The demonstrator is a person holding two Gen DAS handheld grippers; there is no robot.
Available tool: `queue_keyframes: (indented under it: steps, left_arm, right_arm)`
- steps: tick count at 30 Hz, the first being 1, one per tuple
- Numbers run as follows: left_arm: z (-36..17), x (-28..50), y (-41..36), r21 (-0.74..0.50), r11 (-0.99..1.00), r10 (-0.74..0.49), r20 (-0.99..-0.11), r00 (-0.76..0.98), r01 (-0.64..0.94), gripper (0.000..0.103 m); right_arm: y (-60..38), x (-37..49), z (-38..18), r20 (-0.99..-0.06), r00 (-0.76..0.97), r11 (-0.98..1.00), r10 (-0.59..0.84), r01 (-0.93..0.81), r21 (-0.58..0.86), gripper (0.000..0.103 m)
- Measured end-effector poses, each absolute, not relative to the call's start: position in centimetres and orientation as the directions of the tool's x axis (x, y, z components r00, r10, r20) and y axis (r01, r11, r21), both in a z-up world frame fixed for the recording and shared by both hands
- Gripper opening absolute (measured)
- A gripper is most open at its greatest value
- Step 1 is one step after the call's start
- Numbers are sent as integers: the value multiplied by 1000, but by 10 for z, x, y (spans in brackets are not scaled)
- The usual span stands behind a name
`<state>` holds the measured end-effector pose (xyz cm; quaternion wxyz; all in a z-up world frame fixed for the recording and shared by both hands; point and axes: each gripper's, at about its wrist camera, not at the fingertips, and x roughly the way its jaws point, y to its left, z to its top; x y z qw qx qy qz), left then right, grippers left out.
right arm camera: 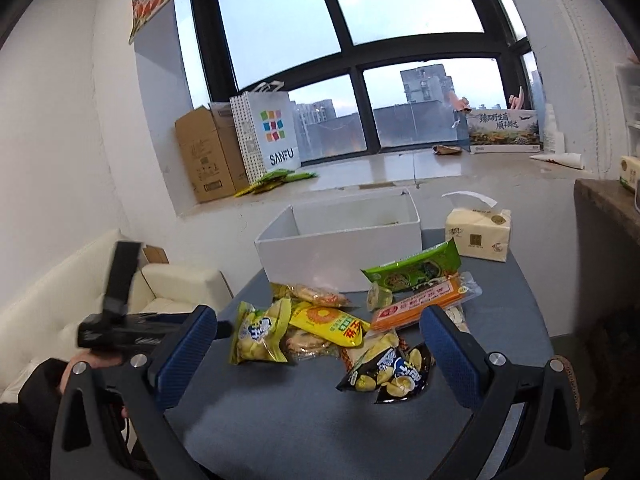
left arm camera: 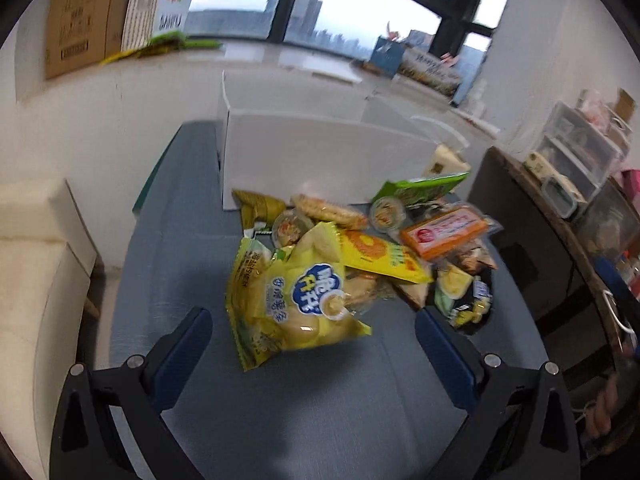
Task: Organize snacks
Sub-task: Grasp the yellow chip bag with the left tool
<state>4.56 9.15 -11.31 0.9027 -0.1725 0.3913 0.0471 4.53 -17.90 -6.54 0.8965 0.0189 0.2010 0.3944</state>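
White "SANFU" bag [right arm camera: 267,136] behind snack pile [right arm camera: 340,328]; both grippers spread

White walls [right arm camera: 60,120]; black-framed window [right arm camera: 352,64], grey daylight, towers beyond; cream sofa [right arm camera: 48,304] left; blue-grey table [right arm camera: 320,432].

Your snack pile [right arm camera: 344,328] lies heaped on the blue-grey table, just at six o'clock of the open white box [right arm camera: 340,256]. Yellow chip bag [left arm camera: 296,300] at the pile's seven o'clock, black chip bag [right arm camera: 390,372] at five, orange packet [right arm camera: 424,304] and green packet [right arm camera: 416,270] toward two.
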Motion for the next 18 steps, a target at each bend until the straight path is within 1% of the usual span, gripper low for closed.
queue_keyframes:
  steps: [5,8,11,15,17,18]
  left_arm:
    - [-137,77,98,-264,923,-34,-782,623,-281,103]
    - [-150,89,103,-276,911,-46,-805,591,-305,103]
    - [-160,97,106,-283,903,-54,-821,568,-324,103]
    - [-169,102,104,-262,908,-44,-836,547,-328,103]
    - [-173,103,106,-266,909,-53,-836,546,-320,101]
    - [-174,102,106,-273,909,-60,-833,550,-314,95]
  right_arm:
    - [-176,43,-67,-352,605,686,714,-705,179,103]
    - [-175,43,-68,-358,605,688,712,-704,179,103]
    - [-175,45,-70,-362,601,687,712,-703,185,103]
    - [-174,45,-72,-372,596,687,712,-702,189,103]
    - [-173,44,-73,-375,595,687,711,-703,187,103]
    - [-172,44,-73,-376,595,687,710,-703,185,103]
